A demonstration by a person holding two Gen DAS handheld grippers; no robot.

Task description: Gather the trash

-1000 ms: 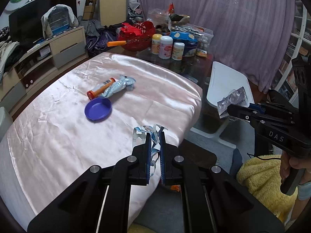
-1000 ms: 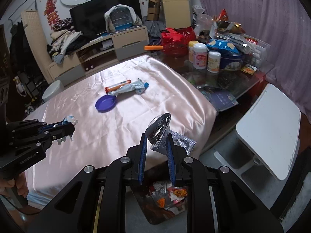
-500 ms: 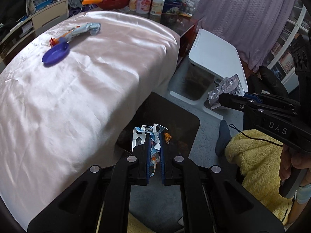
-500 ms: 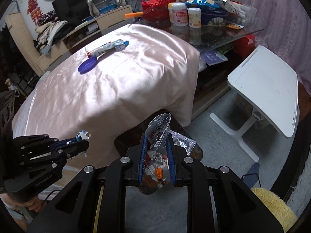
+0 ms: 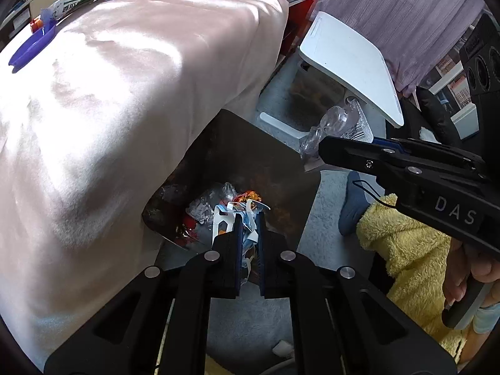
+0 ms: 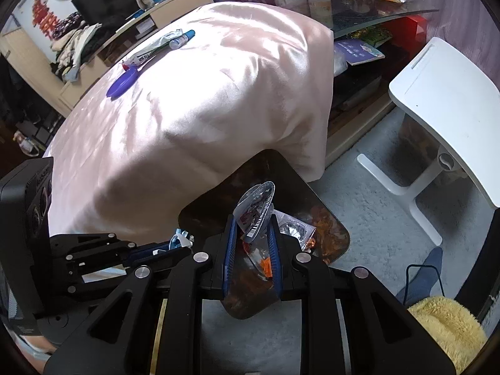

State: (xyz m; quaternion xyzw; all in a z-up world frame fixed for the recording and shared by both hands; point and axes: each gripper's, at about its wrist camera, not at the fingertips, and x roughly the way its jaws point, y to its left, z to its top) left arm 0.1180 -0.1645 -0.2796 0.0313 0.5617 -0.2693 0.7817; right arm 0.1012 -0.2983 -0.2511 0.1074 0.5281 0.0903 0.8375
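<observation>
Left wrist view: left gripper (image 5: 250, 218) pointing down over a dark trash bin (image 5: 265, 156) on the floor, fingers nearly together, pinching a crumpled white-and-blue wrapper (image 5: 232, 215) that sticks out past the tips. Right gripper (image 5: 322, 148) comes in from the right, clamped on a clear plastic blister pack (image 5: 337, 125), held above the bin's right rim.

Right wrist view: right gripper (image 6: 251, 234) fingers a little apart, pressed on the same pack (image 6: 256, 209), silver with a barcode, directly above the bin (image 6: 281, 181). Left gripper (image 6: 184, 245) low at left, only a scrap of its wrapper showing.

Bin contents a jumble of foil and orange scraps, hard to sort out; its near part is hidden behind gripper bodies.

Pink cloth-covered table (image 6: 218, 93) just left of and behind the bin, touching it. On its far side: purple lid (image 6: 122, 84), toothpaste tube (image 6: 159, 47). White side table (image 6: 447, 93) at right. Yellow fuzzy clothing (image 5: 406, 250) and a grey sock (image 5: 351, 203) near right.
</observation>
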